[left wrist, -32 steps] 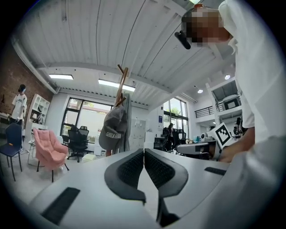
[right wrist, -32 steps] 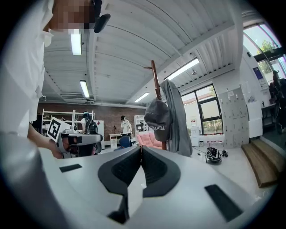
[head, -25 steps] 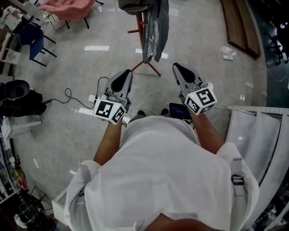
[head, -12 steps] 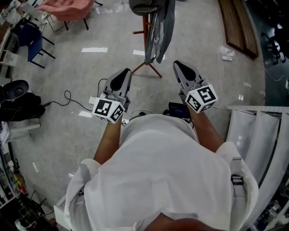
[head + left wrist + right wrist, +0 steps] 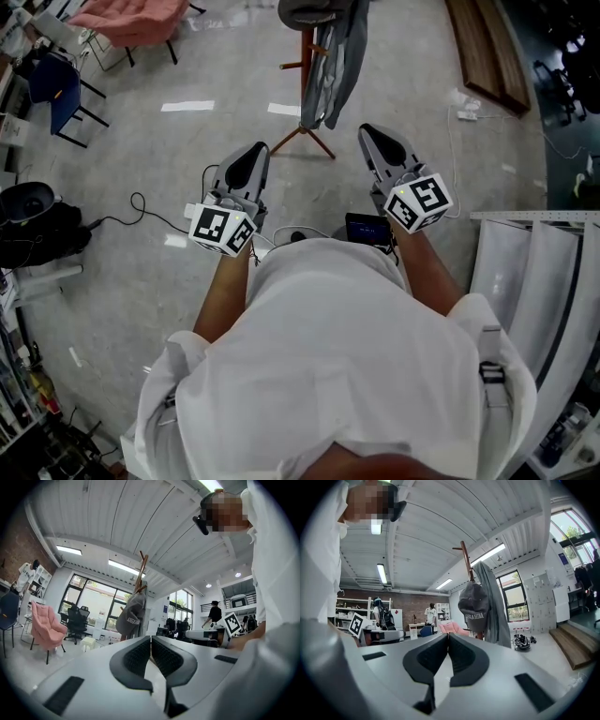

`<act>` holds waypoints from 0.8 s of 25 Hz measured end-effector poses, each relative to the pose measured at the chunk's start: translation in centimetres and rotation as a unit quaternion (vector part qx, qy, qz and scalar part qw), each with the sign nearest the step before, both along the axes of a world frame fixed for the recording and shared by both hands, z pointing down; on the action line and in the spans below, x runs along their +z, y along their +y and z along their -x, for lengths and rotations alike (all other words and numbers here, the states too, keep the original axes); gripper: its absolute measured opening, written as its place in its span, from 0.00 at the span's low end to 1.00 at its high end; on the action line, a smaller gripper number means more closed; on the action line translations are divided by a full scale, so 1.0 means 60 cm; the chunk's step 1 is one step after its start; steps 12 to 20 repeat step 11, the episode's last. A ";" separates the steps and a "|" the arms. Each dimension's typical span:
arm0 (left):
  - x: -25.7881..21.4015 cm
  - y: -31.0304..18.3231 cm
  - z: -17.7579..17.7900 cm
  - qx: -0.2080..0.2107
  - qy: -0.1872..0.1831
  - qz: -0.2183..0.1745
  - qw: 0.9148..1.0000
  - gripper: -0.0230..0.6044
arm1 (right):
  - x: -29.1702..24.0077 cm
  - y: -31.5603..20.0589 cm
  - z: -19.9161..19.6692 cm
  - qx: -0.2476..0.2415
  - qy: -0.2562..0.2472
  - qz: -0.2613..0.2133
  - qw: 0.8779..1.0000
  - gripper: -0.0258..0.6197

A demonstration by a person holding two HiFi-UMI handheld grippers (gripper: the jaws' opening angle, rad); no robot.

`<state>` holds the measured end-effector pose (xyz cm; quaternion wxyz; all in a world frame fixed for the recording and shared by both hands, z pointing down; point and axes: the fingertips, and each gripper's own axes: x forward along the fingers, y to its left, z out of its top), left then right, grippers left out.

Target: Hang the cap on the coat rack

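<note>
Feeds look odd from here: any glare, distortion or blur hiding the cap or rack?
Head view: ceiling-light glare on the glossy grey floor; wooden coat rack cut off by the top edge. Right gripper view: heavy fisheye, dark vignette, yet the dark grey cap is sharp.

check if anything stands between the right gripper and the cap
Nothing visible does: the cap hangs on the coat rack beside a grey garment, with only floor between it and the right gripper, jaws together, empty.
</note>
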<state>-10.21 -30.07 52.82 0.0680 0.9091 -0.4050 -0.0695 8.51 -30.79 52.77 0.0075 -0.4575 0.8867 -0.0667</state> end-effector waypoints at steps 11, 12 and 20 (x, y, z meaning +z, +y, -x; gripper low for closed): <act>0.043 -0.005 0.028 -0.001 0.019 0.032 0.999 0.08 | 0.021 -0.006 0.041 -0.015 0.013 0.013 1.000 0.08; 0.043 -0.005 0.028 -0.001 0.019 0.032 0.999 0.08 | 0.021 -0.006 0.041 -0.015 0.013 0.013 1.000 0.08; 0.043 -0.005 0.028 -0.001 0.019 0.032 0.999 0.08 | 0.021 -0.006 0.041 -0.015 0.013 0.013 1.000 0.08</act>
